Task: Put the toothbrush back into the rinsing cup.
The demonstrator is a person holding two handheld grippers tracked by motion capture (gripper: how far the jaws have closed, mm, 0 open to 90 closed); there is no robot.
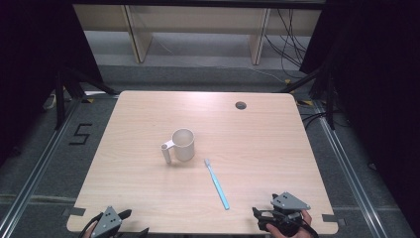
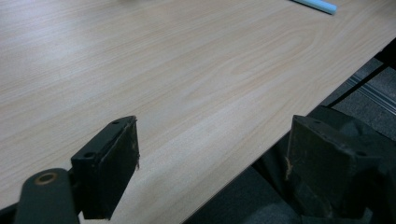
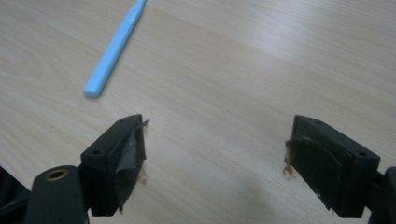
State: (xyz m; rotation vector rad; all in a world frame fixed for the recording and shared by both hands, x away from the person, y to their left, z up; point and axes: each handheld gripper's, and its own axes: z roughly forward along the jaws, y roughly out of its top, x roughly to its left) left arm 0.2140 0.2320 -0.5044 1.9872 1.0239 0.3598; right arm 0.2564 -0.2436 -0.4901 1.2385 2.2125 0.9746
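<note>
A cream mug [image 1: 183, 145] stands upright near the table's middle, its handle [image 1: 167, 151] pointing left. A light blue toothbrush [image 1: 217, 183] lies flat to its right front, bristles toward the mug. My left gripper [image 1: 132, 223] sits at the table's front left edge, open and holding nothing. My right gripper [image 1: 265, 206] rests at the front right edge, also open and holding nothing. In the right gripper view the toothbrush [image 3: 114, 49] handle end lies ahead and left of my right gripper [image 3: 215, 135]. In the left gripper view, my left gripper [image 2: 212, 135] straddles the table edge, with the toothbrush [image 2: 317, 4] tip far off.
The wooden table [image 1: 148, 114] has a round cable hole [image 1: 240, 105] at the back right. Beyond it stand pale shelf legs [image 1: 136, 34] and loose cables [image 1: 289, 44]. A "5" [image 1: 80, 134] is taped on the floor at left.
</note>
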